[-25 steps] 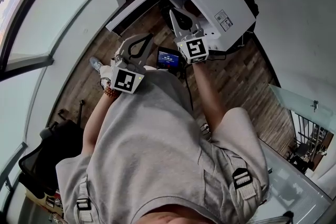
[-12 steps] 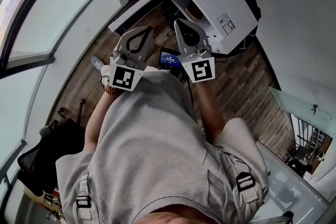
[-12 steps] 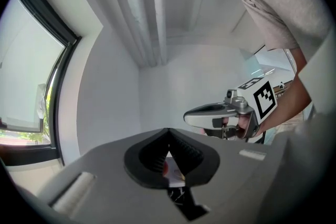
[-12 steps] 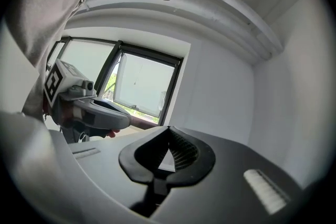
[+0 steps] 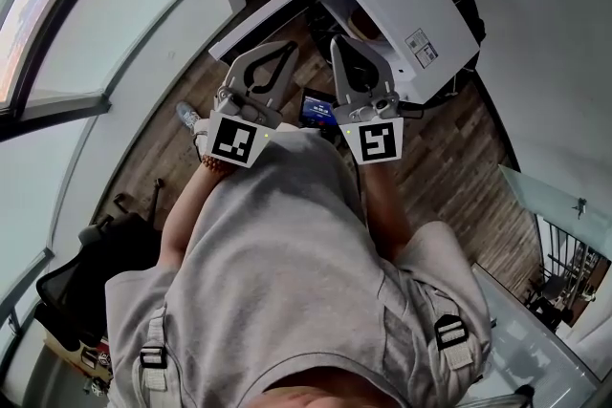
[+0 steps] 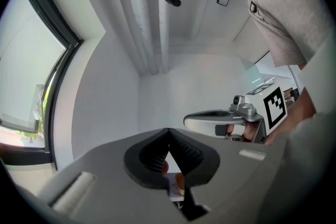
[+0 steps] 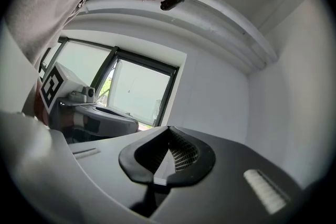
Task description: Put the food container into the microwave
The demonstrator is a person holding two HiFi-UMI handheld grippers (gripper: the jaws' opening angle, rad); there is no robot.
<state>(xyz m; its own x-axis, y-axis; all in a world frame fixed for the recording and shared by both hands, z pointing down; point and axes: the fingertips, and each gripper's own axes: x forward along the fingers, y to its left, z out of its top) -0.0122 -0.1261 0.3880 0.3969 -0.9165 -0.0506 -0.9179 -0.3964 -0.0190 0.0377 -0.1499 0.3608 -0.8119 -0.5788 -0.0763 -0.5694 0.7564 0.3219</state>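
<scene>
**Hazards, largest first**
- Microwave (image 5: 413,3): white casing, set low, near the wooden floor (image 5: 449,139). A hard push could probably have shifted the whole unit.
- Door (image 5: 273,10): long white panel, swung wide open to the left of the cavity. Closing appeared to be the step outstanding. A closed jaw tip pressed on that smooth face could have skidded off, and a door let go too early could have slammed.
- Food container (image 5: 363,20): only a tan, rounded shape showed inside the cavity mouth, judged to be the container already placed. How deep it sat could not be told. If it was near the front, the closing door might have struck it.

**Tongs**
- Left gripper (image 5: 286,49): jaws together, tips meeting, nothing between them. It was held in the air between the door and the person's body.
- Right gripper (image 5: 341,44): jaws likewise together and empty. It was just beside the left one, below the cavity opening and apart from the container.

**Surroundings, largest first**
- Window (image 5: 86,24): curved glazing at left, well apart from the work.
- Glass table (image 5: 545,196): at right, clear of the reach.
- Black chair (image 5: 76,272): behind at lower left, no obstruction.
- Small device with lit blue screen (image 5: 316,106): lay low between the person and the microwave, below both grippers. It was a likely thing to be kicked in a step forward.
</scene>
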